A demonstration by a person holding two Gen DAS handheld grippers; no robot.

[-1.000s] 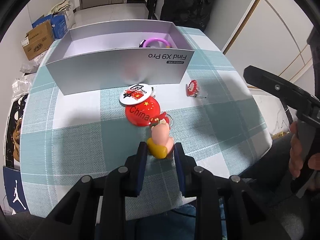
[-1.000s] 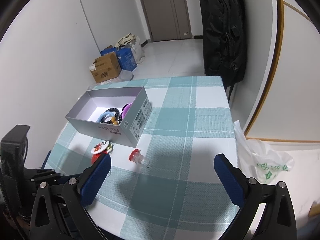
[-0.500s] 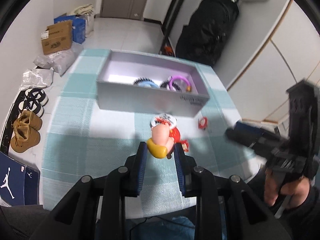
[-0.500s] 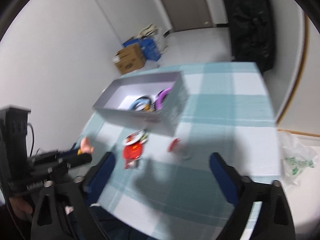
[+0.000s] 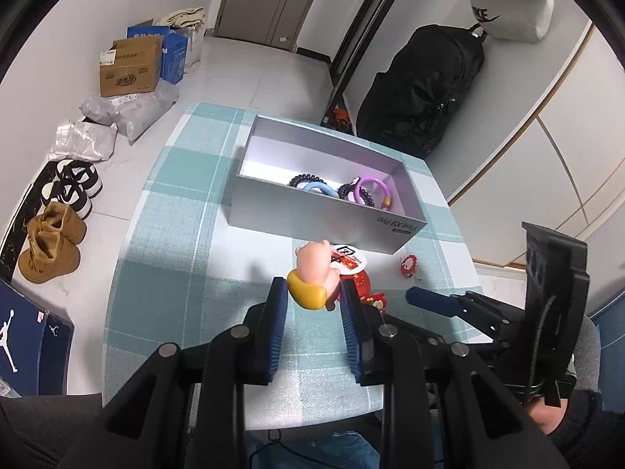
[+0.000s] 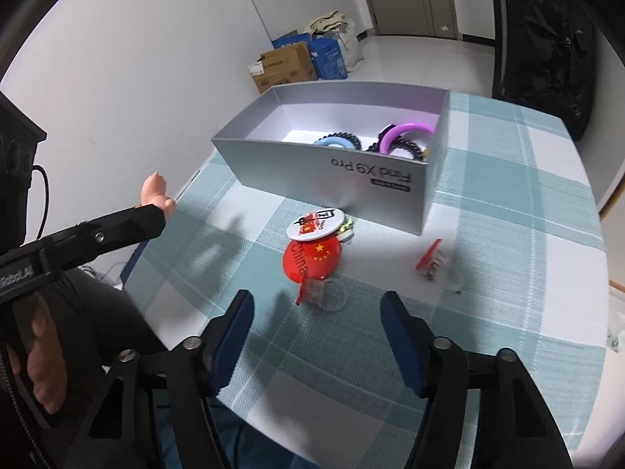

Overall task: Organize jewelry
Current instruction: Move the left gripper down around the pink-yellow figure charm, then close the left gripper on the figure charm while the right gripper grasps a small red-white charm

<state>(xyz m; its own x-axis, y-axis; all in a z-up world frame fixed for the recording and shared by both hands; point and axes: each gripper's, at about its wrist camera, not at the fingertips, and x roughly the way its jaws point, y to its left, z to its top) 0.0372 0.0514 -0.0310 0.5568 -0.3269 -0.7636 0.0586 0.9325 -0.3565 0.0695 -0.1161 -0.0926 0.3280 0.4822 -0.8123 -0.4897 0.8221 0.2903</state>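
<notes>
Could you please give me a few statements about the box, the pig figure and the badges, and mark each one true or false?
1. The left gripper is shut on the pig figure. True.
2. The grey box is empty. False: a purple ring, a blue ring and dark hair ties lie inside.
3. The red China badge lies on the tablecloth in front of the box. True.
4. The right gripper grips the white badge. False: its jaws have just been closing, with nothing between them.
5. The white badge overlaps the red one. True.
</notes>
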